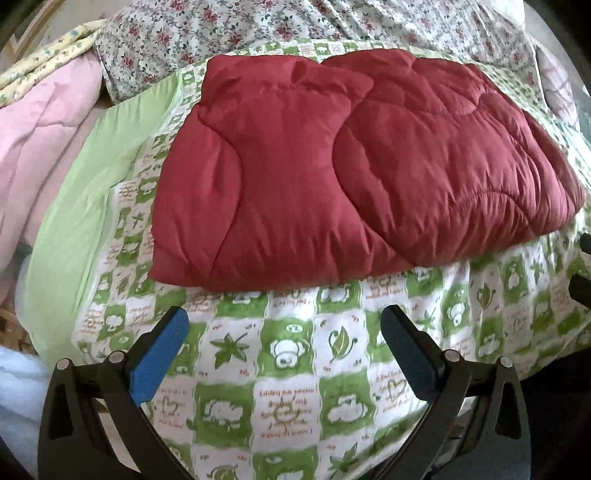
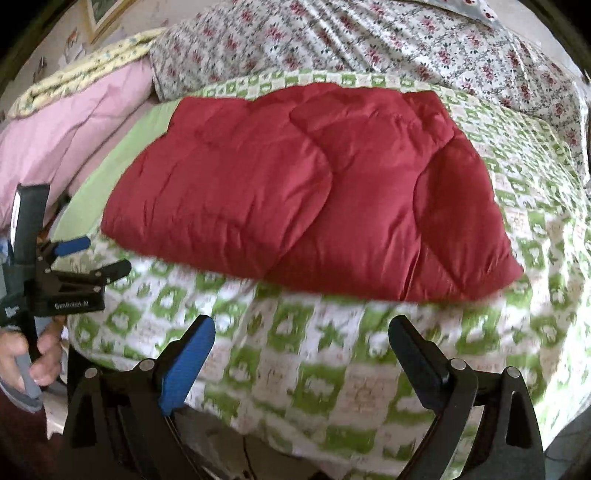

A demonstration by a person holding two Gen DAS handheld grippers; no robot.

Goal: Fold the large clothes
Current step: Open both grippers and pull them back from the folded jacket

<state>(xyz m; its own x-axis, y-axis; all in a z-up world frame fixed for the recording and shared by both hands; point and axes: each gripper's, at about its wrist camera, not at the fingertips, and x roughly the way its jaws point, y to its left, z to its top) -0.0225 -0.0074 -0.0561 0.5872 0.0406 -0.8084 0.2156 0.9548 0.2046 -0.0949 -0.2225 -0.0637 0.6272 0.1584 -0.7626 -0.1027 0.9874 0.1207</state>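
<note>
A dark red quilted garment [image 1: 351, 166] [image 2: 295, 184] lies folded into a thick rectangle on a green-and-white patterned bed cover [image 1: 288, 350] [image 2: 332, 369]. My left gripper [image 1: 284, 314] hovers over the cover just in front of the garment's near edge, open, with nothing between its blue-padded fingers. In the right wrist view the left gripper [image 2: 105, 254] shows at the far left, held by a hand [image 2: 22, 358]. My right gripper [image 2: 303, 323] also stands in front of the near edge, jaws wide apart and empty, touching no cloth.
A pink quilt [image 1: 37, 147] [image 2: 74, 122] is bunched at the left beside a yellow flowered cloth [image 1: 48, 48]. A rose-print sheet [image 1: 258, 26] [image 2: 369, 44] covers the bed behind the garment. A plain green border [image 1: 74, 221] runs along the cover's left side.
</note>
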